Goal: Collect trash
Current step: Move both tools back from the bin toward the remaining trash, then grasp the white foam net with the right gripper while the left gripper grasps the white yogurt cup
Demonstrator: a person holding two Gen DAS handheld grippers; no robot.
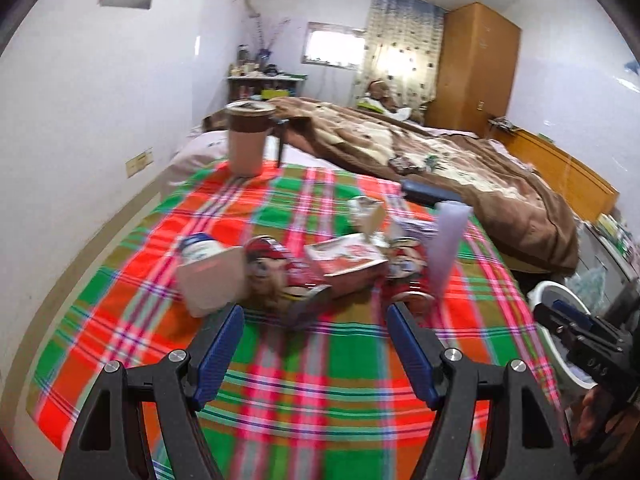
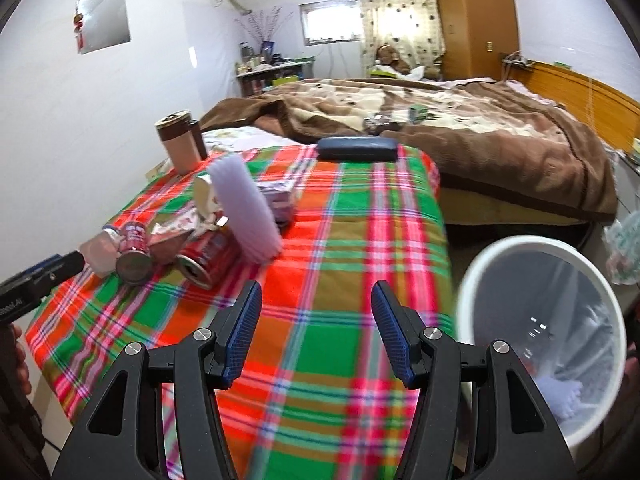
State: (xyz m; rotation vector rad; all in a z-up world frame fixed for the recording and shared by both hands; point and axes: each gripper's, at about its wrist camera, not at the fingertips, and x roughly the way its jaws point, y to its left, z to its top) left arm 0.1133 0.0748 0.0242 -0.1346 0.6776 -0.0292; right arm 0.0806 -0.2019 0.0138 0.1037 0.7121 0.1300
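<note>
Plaid cloth (image 2: 340, 264) under both grippers, left gripper (image 1: 316, 322) and right gripper (image 2: 316, 304) wide, empty; approach step, next closing round a can (image 2: 210, 254), bin (image 2: 480, 256) waiting

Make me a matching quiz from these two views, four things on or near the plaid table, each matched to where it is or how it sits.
Things:
1. white bin
2. brown-lidded cup
3. dark flat case
4. red cans

Places or states:
A. lying on their sides among the trash pile
B. off the table's right edge, lined with a clear bag
C. upright at the far left corner
D. lying flat at the far edge, by the brown blanket

Pairs: 1-B, 2-C, 3-D, 4-A
</note>
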